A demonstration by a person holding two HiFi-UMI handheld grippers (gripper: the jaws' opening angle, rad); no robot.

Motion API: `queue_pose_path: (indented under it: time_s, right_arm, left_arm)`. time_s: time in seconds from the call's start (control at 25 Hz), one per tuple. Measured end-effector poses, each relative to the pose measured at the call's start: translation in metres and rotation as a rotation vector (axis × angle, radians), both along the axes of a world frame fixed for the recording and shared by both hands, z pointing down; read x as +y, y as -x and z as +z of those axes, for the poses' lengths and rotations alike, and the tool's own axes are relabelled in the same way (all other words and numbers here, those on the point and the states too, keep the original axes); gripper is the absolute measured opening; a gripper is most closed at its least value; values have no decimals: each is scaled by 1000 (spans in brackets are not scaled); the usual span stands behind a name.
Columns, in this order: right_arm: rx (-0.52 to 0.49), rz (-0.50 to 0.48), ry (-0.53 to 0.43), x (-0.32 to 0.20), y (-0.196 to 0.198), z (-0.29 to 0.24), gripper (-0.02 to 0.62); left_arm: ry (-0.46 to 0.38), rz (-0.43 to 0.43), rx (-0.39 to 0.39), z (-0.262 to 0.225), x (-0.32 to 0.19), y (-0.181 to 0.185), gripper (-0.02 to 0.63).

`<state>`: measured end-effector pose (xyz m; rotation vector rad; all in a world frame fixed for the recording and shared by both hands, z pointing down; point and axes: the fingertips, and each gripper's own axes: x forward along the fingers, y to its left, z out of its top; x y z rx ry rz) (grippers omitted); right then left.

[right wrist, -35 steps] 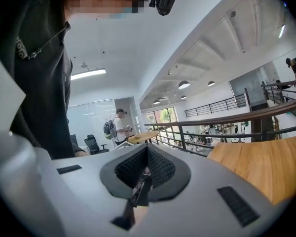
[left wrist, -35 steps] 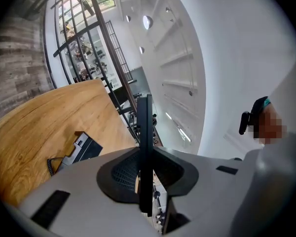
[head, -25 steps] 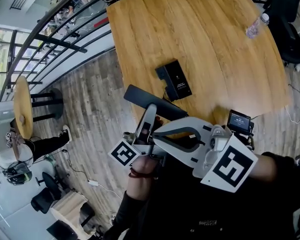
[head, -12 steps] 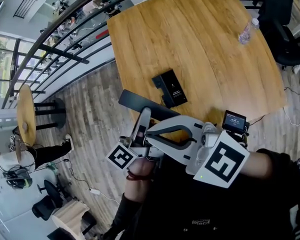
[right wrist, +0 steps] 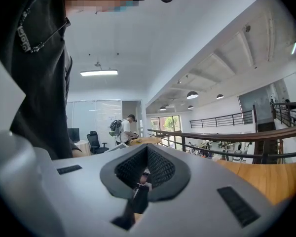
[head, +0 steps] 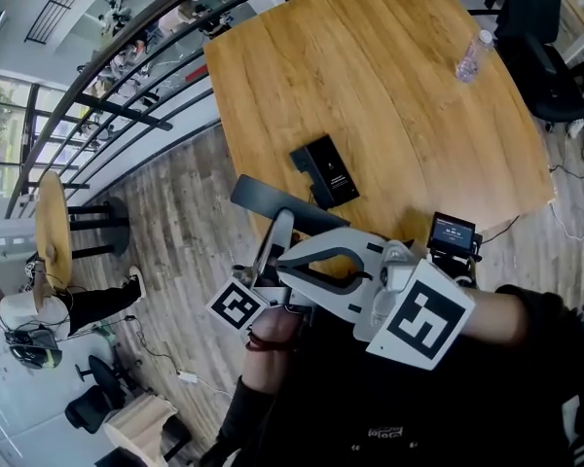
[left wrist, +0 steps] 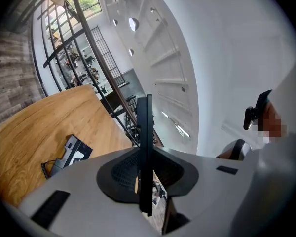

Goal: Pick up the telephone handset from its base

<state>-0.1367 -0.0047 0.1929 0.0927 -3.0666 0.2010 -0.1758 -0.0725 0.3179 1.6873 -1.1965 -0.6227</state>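
The black telephone base lies on the wooden table near its front edge. It shows again in the left gripper view, base, with a coiled cord beside it. The black handset hangs clear of the base, level, in front of the table. My left gripper is shut on it. Edge-on, the handset stands as a thin dark slab between the grey jaws of the left gripper. My right gripper sits just under it, shut and holding nothing; right gripper faces the railing.
A water bottle stands at the table's far right. A small screen device sits by the front edge. A black railing runs on the left, with a small round table beyond. Office chairs stand on the right. A person with a backpack stands far off.
The left gripper has risen slightly with the handset still in it. The right gripper has kept its place. The head view has shifted a little.
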Motion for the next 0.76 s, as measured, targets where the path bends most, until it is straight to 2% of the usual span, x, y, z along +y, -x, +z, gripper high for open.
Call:
queue_pose_path:
  time_s: [0.4,0.6,0.76]
  right_arm:
    - [-6,-21,7,6,-2,-1,17]
    - [-1,-38,-41,12,0,-3,17]
    - [-6,-53,-44,15,1,-5,18]
  left_arm:
    - [8,-22,-16,3,7,1,78]
    - [5,-35,-10,3,8,3,78]
    - [16,-42,0,4,11,2,78]
